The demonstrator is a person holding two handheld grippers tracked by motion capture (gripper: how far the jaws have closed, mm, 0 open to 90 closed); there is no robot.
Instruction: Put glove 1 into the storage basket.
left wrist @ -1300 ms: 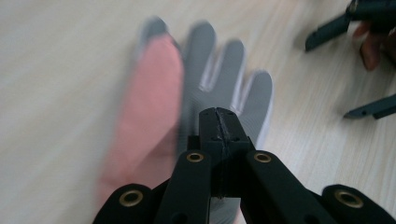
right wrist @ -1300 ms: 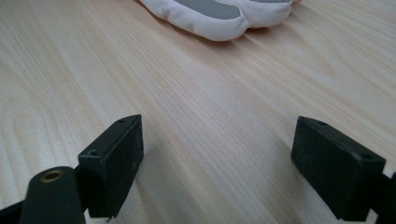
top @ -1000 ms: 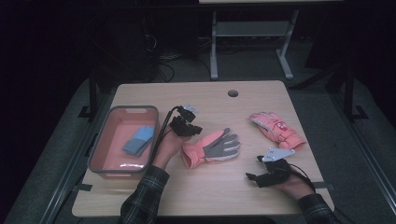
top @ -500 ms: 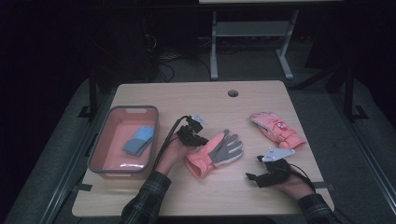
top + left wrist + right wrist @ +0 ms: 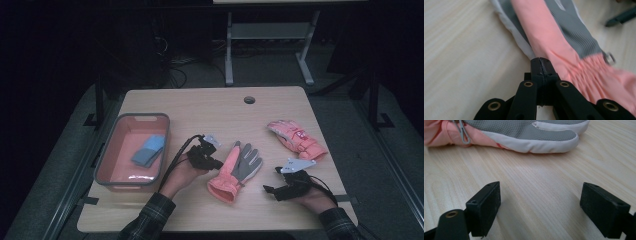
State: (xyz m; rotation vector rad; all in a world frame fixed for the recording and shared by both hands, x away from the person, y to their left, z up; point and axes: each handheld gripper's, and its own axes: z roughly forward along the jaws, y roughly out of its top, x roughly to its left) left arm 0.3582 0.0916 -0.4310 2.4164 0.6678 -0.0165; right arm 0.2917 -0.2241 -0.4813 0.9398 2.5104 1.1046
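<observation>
The left gripper (image 5: 541, 65) is squeezed shut on the pink glove's (image 5: 236, 170) thin edge; the right gripper (image 5: 540, 206) is held wide open, empty. The glove could slip out if tugged toward the table's (image 5: 210, 107) left edge.

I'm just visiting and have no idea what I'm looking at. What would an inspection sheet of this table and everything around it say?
Surface: pale wooden table with a round hole near its far edge.
Job's things: pink-and-grey glove lying palm up at the middle; second pink glove far right.
Clutter: pink bin at left, holding a blue folded cloth.
Grippers: left tool shut on the middle glove's edge; right tool open, resting on the table, holding nothing.
Cables: a black cable loops from the left tool; another trails from the right.
Surroundings: dark room, grey floor, a metal frame behind the table.
</observation>
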